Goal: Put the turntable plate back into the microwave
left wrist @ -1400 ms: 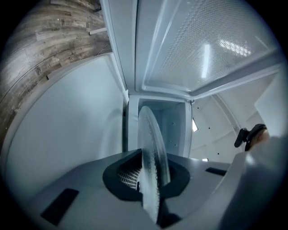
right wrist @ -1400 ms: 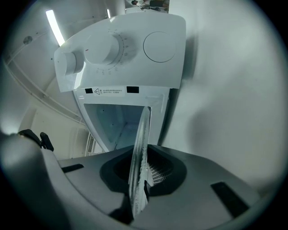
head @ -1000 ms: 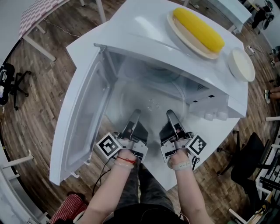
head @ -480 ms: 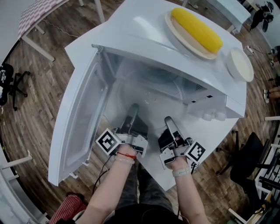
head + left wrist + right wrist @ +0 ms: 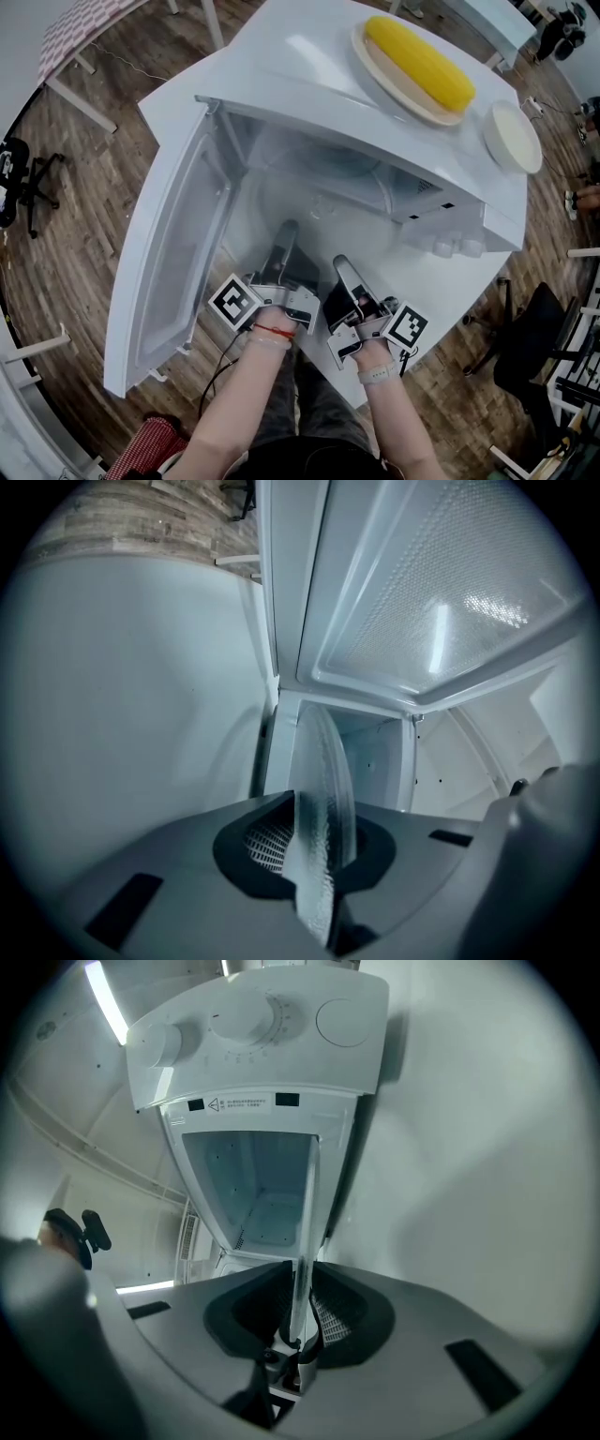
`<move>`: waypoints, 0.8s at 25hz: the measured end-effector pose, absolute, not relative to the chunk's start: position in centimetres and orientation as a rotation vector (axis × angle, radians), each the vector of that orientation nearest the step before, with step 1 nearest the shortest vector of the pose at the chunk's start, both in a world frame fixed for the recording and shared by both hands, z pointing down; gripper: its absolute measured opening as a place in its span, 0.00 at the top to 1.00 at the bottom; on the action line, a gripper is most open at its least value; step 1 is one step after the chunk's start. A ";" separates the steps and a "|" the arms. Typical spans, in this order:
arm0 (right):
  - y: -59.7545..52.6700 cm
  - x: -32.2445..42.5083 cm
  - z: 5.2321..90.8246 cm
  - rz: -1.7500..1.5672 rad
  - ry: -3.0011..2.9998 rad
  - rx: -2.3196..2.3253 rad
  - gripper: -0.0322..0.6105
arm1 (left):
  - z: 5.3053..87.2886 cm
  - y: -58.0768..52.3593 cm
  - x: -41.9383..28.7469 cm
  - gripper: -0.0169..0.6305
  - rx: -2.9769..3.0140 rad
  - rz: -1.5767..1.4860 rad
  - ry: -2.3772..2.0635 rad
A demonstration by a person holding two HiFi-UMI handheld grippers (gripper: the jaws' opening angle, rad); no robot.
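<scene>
**Turntable plate [image 5: 323, 761] pinched on both sides at the microwave mouth**

Quick status from my end. Left gripper [image 5: 286, 231] is clamped on the near rim of the glass. In its own view the plate stands edge-on, squeezed between the two pads. Right gripper [image 5: 341, 268] is doing the same just beside it, jaws pressed onto the thin glass edge.

In the head view the plate sits mid-frame, reaching into the open cavity of the microwave [image 5: 375, 103]. I can't tell if it's touching the cavity floor. The door [image 5: 178, 253] hangs wide open at the left of the frame.

Up on top of the microwave, upper right, there's a corn cob [image 5: 419, 62] on a beige plate [image 5: 368, 52], with a small white dish [image 5: 513, 137] near it.
</scene>
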State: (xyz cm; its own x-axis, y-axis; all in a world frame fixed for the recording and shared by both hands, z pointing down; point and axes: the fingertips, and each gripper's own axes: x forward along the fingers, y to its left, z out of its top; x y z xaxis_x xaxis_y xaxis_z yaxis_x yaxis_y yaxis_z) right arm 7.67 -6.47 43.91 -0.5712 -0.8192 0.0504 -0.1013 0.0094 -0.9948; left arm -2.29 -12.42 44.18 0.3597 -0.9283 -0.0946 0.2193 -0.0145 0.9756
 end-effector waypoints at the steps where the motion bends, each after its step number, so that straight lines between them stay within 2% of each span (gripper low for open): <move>1: -6.5 7.6 44.0 -1.619 1.705 -0.947 0.83 | 44.2 -12.4 -2.3 0.92 1.250 -1.058 -0.752; 8: -6.6 8.0 44.4 -1.615 1.599 -0.934 0.88 | 44.2 -12.4 -2.1 0.92 1.282 -1.040 -0.747; 20: -7.0 8.3 44.2 -1.589 1.604 -0.929 0.88 | 43.9 -12.4 -1.9 0.92 1.358 -1.021 -0.754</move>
